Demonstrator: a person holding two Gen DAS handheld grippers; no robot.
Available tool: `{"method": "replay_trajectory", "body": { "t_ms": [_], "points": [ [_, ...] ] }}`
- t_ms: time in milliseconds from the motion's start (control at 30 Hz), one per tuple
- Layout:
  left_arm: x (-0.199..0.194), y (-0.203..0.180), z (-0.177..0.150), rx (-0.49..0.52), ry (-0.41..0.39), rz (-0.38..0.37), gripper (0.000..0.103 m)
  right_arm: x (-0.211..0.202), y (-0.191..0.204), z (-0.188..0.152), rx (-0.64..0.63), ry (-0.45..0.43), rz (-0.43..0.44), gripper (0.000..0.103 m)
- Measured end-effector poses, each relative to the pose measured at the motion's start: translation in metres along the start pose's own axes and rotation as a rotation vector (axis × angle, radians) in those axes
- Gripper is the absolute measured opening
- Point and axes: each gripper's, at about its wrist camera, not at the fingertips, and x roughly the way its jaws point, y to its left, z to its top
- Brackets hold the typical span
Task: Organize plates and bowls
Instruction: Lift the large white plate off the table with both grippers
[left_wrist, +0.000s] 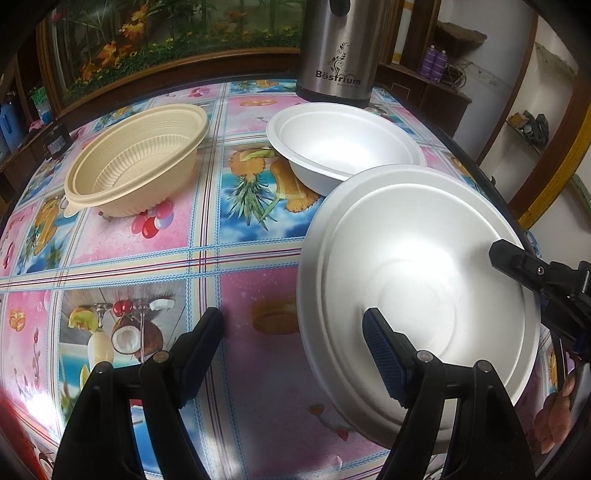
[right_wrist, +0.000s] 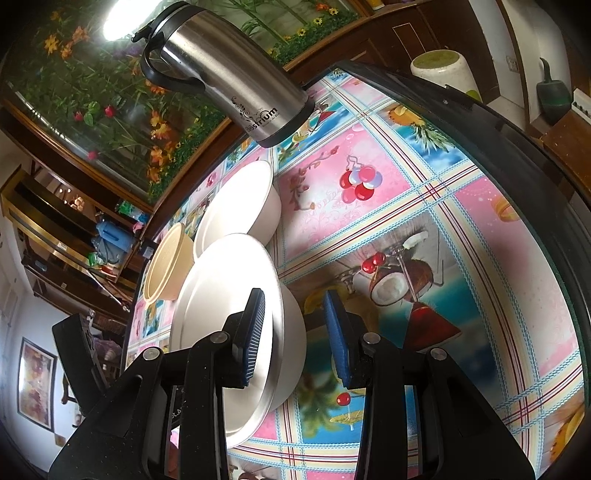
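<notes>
A near white foam bowl (left_wrist: 417, 280) sits on the table in front of me; it also shows in the right wrist view (right_wrist: 221, 295). A second white foam bowl (left_wrist: 343, 144) stands behind it, and a beige plastic bowl (left_wrist: 140, 162) is at the far left. My left gripper (left_wrist: 293, 332) is open, its right finger over the near bowl's rim, its left finger over the tablecloth. My right gripper (right_wrist: 295, 325) is open and straddles the near bowl's right rim; its tip shows in the left wrist view (left_wrist: 517, 262).
A steel thermos jug (left_wrist: 336, 51) stands at the back of the table behind the bowls. The colourful fruit-print tablecloth (left_wrist: 166, 258) covers the round table, whose dark edge (right_wrist: 517, 147) curves on the right. Shelves and a cabinet lie beyond.
</notes>
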Motion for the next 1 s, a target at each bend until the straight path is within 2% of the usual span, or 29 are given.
{"method": "replay_trajectory", "body": {
  "t_ms": [233,267,300,433,467,633,700,1000],
  "points": [
    [0.000,0.002,0.000,-0.005,-0.011,-0.007,0.077,0.006,0.002,-0.002,-0.008,0.016,-0.026,0.032],
    [0.000,0.003,0.000,-0.008,-0.013,-0.009,0.077,0.006,0.002,-0.002,-0.010,0.016,-0.029,0.029],
    [-0.001,0.004,0.000,-0.013,-0.015,-0.012,0.075,0.006,0.002,-0.002,-0.010,0.016,-0.032,0.027],
    [-0.005,0.010,0.001,-0.041,-0.025,-0.047,0.049,0.005,0.006,-0.004,-0.032,0.006,-0.029,0.019],
    [-0.006,0.012,0.001,-0.050,-0.024,-0.062,0.045,0.005,0.008,-0.005,-0.043,0.006,-0.031,0.018],
    [-0.007,0.010,0.000,-0.047,-0.009,-0.102,0.020,0.006,0.018,-0.009,-0.097,-0.005,-0.024,0.015],
    [-0.007,0.008,-0.001,-0.043,0.000,-0.121,0.014,0.006,0.020,-0.011,-0.108,-0.006,-0.017,0.015],
    [-0.015,0.009,-0.001,-0.028,-0.023,-0.086,0.010,0.016,0.016,-0.019,-0.040,0.022,0.021,0.015]
  ]
}}
